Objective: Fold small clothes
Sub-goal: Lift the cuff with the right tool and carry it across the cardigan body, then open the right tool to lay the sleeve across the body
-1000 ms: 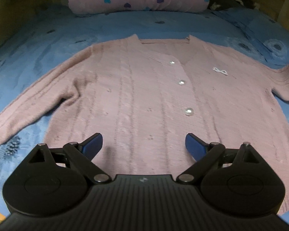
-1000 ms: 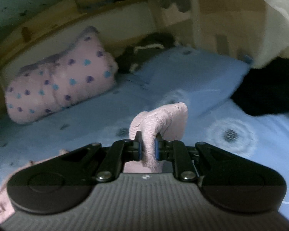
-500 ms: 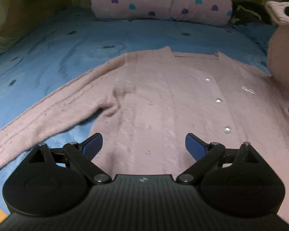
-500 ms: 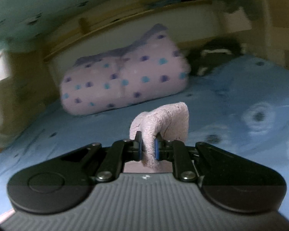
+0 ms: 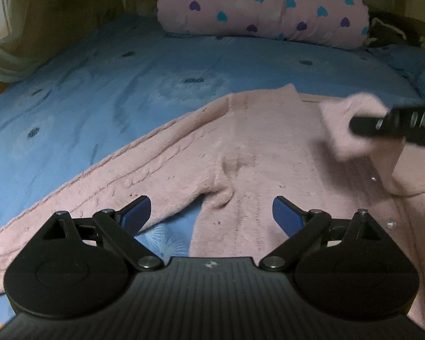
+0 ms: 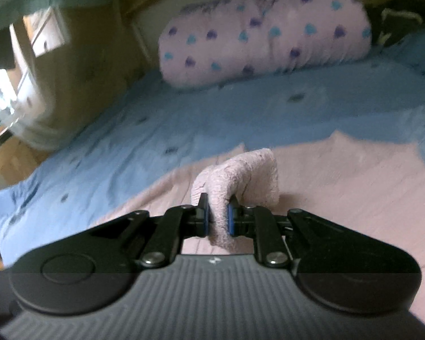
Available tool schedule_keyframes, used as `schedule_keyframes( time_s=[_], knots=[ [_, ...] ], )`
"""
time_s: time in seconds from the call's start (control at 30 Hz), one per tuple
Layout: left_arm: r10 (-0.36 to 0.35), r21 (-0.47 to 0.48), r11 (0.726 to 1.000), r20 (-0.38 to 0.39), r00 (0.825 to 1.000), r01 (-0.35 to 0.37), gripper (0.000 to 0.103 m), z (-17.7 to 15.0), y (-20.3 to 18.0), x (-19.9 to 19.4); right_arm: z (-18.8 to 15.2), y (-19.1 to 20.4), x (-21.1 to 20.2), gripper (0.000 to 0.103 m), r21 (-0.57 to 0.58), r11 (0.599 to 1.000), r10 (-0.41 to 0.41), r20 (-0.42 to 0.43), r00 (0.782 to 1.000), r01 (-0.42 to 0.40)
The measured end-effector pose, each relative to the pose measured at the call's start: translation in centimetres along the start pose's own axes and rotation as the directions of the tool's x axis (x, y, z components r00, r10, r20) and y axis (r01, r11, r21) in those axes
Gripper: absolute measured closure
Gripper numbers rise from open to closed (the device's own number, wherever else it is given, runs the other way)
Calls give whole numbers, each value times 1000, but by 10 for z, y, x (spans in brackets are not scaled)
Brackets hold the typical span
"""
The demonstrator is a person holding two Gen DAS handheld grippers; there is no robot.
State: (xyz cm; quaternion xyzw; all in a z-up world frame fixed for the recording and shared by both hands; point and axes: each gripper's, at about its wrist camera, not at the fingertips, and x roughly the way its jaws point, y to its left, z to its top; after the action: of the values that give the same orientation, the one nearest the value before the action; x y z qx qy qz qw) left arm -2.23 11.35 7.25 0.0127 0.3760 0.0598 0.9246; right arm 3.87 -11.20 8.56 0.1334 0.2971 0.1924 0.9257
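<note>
Right gripper [image 6: 218, 217]: clenched on cuff [image 6: 240, 175] of one sleeve, raised over cardigan [image 5: 263, 153] body ahead and below, apparently to lay that sleeve across the front as a first fold. Left gripper [image 5: 211, 212]: released, nothing between pads, poised above armpit of other sleeve [image 5: 104, 187], which trails out left on bed [image 5: 99, 90], probably next in turn. Count: one cardigan, two sleeves, two buttons visible, one pillow [image 5: 263, 8] far ahead.
</note>
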Motion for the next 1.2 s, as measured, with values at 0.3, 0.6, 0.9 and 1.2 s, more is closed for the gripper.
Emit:
schedule_keyframes(
  time_s=[0.3,0.6,0.9,1.2],
  knots=[
    [-3,-22,1000,-14,1000,2,8,-3,5,6,-29,16,29,81,-22,1000,17,-110,994,-19],
    [-11,-32,999,-8,1000,10,8,-3,3,-3,-33,25,4,44,-136,984,97,-106,990,-112],
    [-68,-82,994,16,998,69,8,7,-8,-14,-23,-7,-38,43,-183,983,23,-57,998,-33],
    [-118,-71,990,41,992,120,8,24,-44,10,-24,-84,-58,43,-63,987,-148,19,989,149]
  ],
)
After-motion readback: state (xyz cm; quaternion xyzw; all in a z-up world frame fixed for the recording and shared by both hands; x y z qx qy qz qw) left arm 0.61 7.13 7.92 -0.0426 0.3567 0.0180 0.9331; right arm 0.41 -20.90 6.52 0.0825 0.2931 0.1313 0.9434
